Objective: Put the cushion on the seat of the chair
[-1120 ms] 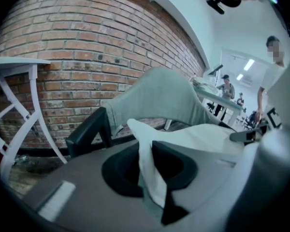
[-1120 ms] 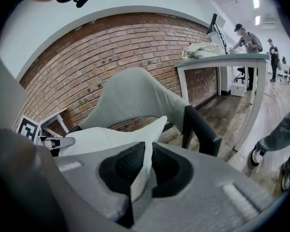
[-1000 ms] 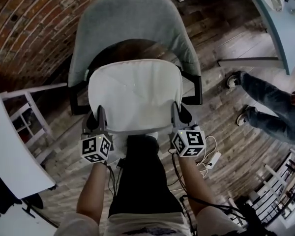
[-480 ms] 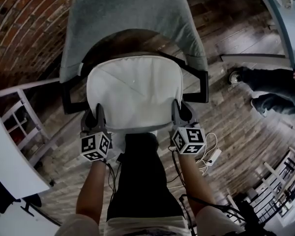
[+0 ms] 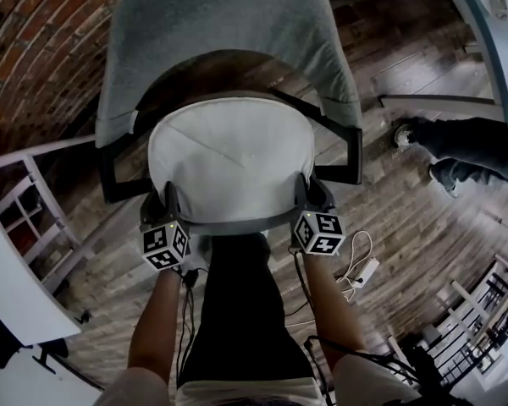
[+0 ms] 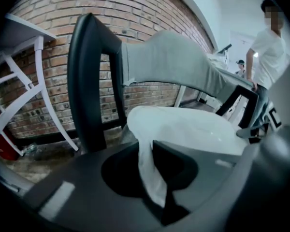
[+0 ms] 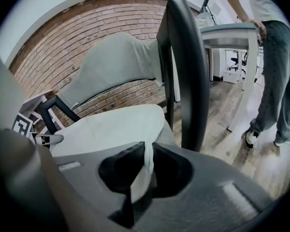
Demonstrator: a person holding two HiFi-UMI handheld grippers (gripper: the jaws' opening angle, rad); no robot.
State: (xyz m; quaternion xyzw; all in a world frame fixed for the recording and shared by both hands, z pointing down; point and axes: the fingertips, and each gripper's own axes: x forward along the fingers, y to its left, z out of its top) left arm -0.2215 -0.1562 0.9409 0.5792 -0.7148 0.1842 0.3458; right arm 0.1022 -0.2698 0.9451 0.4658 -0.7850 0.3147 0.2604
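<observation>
Cushion (image 5: 230,155), white and rounded, sits low over the seat (image 7: 170,137) of the chair (image 5: 220,24), between the two black arm frames and just short of the grey backrest. We cannot tell whether its underside touches the seat yet. The left gripper (image 5: 165,205) pinches its near left corner and the right gripper (image 5: 311,197) its near right corner. Each has its jaws drawn narrow on a fold of the white cloth, as both gripper views plainly show.

We judge the step in hand to be the set-down. To do it well, we would bring both corners down level and together, so the pad lands flat and does not slide toward either arm frame (image 5: 118,172). We would check that the far edge meets the backrest and that the pad lies centred before letting go. Both pairs of jaws should part at the same moment, wide enough that the thin fold does not snag. A caught corner would drag the pad off the near edge as the grippers draw back toward us.

Beyond the chair, a brick wall (image 5: 34,49) curves along the far left and a white table (image 5: 8,286) stands at the near left. A person (image 5: 474,155) stands on the wooden floor at the right, and a cable (image 5: 356,265) lies by our feet.
</observation>
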